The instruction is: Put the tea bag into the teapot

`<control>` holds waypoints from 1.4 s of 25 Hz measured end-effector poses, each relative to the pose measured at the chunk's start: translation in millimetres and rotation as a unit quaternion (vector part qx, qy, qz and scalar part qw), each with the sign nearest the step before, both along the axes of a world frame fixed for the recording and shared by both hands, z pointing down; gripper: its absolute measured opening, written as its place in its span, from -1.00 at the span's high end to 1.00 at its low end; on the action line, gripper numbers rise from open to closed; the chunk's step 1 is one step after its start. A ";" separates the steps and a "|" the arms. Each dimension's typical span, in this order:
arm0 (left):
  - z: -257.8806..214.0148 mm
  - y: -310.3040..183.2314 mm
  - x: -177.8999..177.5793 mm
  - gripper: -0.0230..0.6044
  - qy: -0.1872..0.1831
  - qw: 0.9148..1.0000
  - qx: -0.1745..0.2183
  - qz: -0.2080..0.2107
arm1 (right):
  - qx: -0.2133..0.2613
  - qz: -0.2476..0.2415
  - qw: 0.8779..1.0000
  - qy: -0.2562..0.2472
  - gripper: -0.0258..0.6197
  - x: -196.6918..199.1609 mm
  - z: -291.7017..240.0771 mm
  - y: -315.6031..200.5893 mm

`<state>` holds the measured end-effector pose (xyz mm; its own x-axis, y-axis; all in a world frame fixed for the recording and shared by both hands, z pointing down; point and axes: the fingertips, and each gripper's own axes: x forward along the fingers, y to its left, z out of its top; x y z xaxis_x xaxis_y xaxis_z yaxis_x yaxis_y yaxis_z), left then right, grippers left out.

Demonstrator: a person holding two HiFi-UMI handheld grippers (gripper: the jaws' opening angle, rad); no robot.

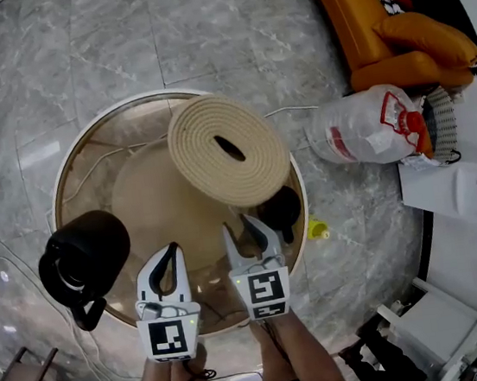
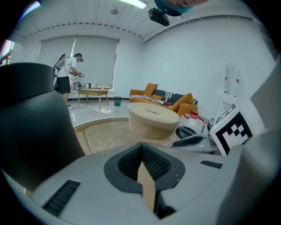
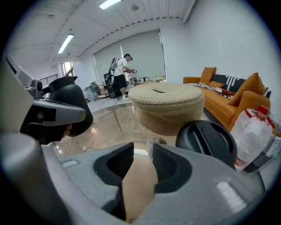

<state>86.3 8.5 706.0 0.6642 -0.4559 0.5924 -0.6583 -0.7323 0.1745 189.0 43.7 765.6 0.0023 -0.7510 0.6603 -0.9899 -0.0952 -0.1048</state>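
**A:** Where to look for the teapot (image 1: 86,253)?

**B:** At the left edge of the round glass bench (image 1: 136,207). Black, standing upright, with the handle turned toward the person. Well apart from a black lid (image 1: 281,208), lying flat on the right part of the bench, just beside the woven basket (image 1: 228,147).

**A:** And about the left gripper (image 1: 171,253)?

**B:** Closed completely, pads pressed one against the other, with nothing between. Hanging over the near part of the bench, just to the right of the teapot.

**A:** And the right gripper (image 3: 141,147)?

**B:** Parted to a moderate gap, not pressing on anything. Tilted down toward the glass, with the basket straight ahead and the lid a little to the right.

**A:** And the thing to be put in?

**B:** Most likely the tea bag (image 3: 157,141): small, pale, crumpled, seen right at the gap between the right tips, in front of the basket. Not inside the teapot. Cannot tell whether lying on the glass or touching one pad.

**A:** Anything more around?

**B:** On the marble floor to the right of the bench, a plastic bag (image 1: 368,129) and a small yellow thing (image 1: 317,230). Further away, an orange sofa (image 1: 372,11). Far in the room, a person (image 3: 120,74) standing at another table.
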 end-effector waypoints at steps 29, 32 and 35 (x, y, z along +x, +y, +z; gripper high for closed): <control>22.6 -1.3 -11.6 0.87 -0.011 1.000 -0.016 -0.016 | -0.026 0.016 0.998 0.049 0.92 14.0 22.3 -10.6; 19.5 -2.2 -13.0 0.87 -0.009 1.000 -0.014 -0.017 | -0.024 0.017 0.998 0.048 0.92 14.0 20.6 -10.1; 15.9 -3.4 -15.8 0.87 -0.010 1.000 -0.014 -0.020 | -0.018 0.015 0.999 0.047 0.92 12.6 15.6 -9.7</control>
<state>70.4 5.1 721.9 0.6337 -0.4652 0.6181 -0.6907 -0.7001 0.1812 201.6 34.0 781.1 0.0879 -0.7248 0.6833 -0.9918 -0.1274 -0.0076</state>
